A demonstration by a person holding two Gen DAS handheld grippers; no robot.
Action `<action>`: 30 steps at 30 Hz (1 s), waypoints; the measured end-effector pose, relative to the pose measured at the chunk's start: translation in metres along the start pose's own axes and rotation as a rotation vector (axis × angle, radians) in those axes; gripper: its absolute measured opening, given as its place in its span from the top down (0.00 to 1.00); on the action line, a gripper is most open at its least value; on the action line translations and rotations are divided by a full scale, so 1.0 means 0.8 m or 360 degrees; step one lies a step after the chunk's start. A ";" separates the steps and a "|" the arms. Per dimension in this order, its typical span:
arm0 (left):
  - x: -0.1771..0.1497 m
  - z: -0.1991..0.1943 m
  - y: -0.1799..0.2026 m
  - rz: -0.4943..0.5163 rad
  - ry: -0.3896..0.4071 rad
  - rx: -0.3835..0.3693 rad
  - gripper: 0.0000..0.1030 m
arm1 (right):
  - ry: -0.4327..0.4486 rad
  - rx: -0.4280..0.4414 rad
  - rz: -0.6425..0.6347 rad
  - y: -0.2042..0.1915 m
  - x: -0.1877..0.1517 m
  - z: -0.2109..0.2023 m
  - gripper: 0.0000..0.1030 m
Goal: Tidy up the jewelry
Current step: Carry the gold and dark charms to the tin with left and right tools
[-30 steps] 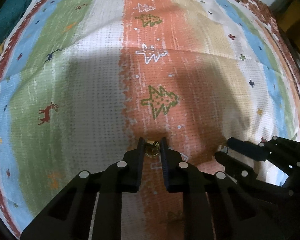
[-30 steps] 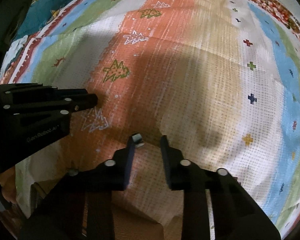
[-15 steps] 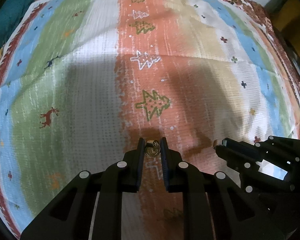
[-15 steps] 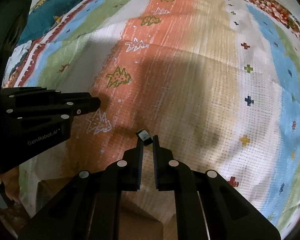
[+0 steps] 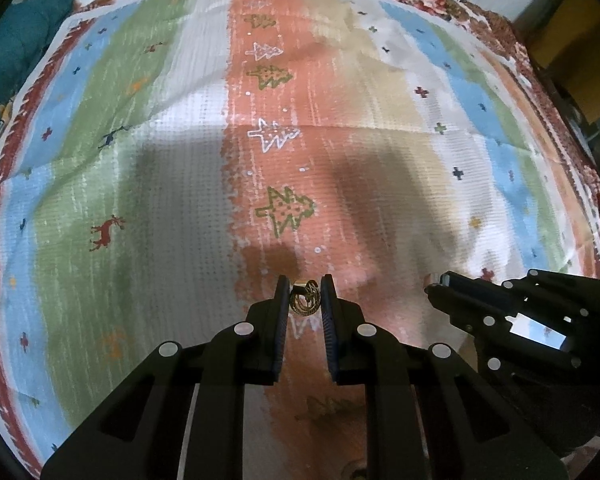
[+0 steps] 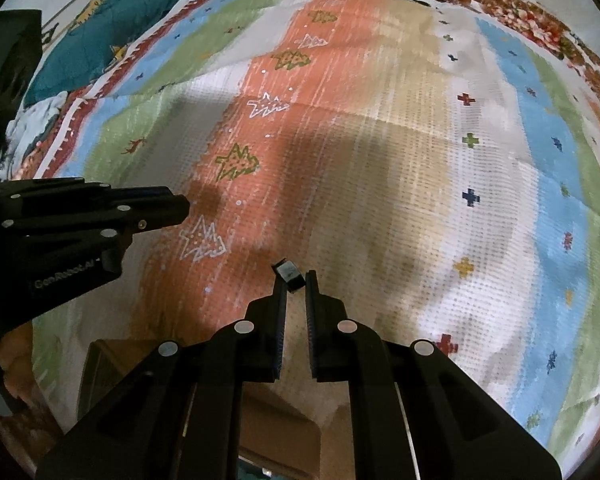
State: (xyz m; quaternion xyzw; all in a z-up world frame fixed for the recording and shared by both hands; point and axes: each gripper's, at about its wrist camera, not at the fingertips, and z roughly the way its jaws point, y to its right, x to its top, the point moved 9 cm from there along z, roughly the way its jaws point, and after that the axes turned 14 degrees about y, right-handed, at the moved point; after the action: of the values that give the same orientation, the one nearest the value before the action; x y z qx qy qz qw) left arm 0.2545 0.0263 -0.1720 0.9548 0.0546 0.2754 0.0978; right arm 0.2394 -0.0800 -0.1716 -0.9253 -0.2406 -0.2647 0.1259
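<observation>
From the left wrist, your left gripper (image 5: pixel 305 300) had its jaws pinched on a small gold filigree piece (image 5: pixel 305 301), which sat right between the tips, clear of the striped cloth (image 5: pixel 172 184) below. That hold looked the same as a second before; what changed was the cloth, which showed more of itself, so you seemed to have lifted. Off to the right of the jaws, your right gripper (image 5: pixel 436 285) carried a small pale item at its tips.

From the right wrist, the right gripper (image 6: pixel 296 280) had changed most. A second before, its jaws stood apart with the small dark silvery piece (image 6: pixel 288 273) lying against the left tip; by now they had closed on it, and it stuck out tilted just above the tips. Your left gripper (image 6: pixel 182 206) hung to the left of the jaws, above the cloth (image 6: pixel 420 160).

With both pieces held and off the cloth, picking up looked finished; carrying them to their place probably came next. No box or tray could be clearly made out.
</observation>
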 end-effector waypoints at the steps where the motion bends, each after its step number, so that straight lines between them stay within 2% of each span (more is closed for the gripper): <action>1: 0.000 -0.001 0.003 -0.0005 0.0002 -0.0007 0.85 | 0.0005 -0.0003 0.0002 0.000 -0.001 -0.002 0.90; 12: -0.006 -0.028 0.025 0.0037 0.0063 -0.0034 0.85 | 0.0064 -0.0018 0.0031 0.004 -0.007 -0.029 0.90; 16: -0.008 -0.040 0.034 0.0047 0.0086 -0.0062 0.85 | 0.0097 -0.0063 0.0006 0.004 -0.008 -0.040 0.90; 30: -0.029 -0.083 0.056 0.0042 0.0166 -0.0144 0.85 | 0.0183 -0.0054 0.0001 -0.004 -0.017 -0.074 0.90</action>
State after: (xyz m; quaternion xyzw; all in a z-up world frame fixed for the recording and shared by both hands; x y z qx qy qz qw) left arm 0.2016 -0.0108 -0.1191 0.9344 0.0345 0.3281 0.1344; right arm 0.2022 -0.1038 -0.1302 -0.9107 -0.2281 -0.3215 0.1238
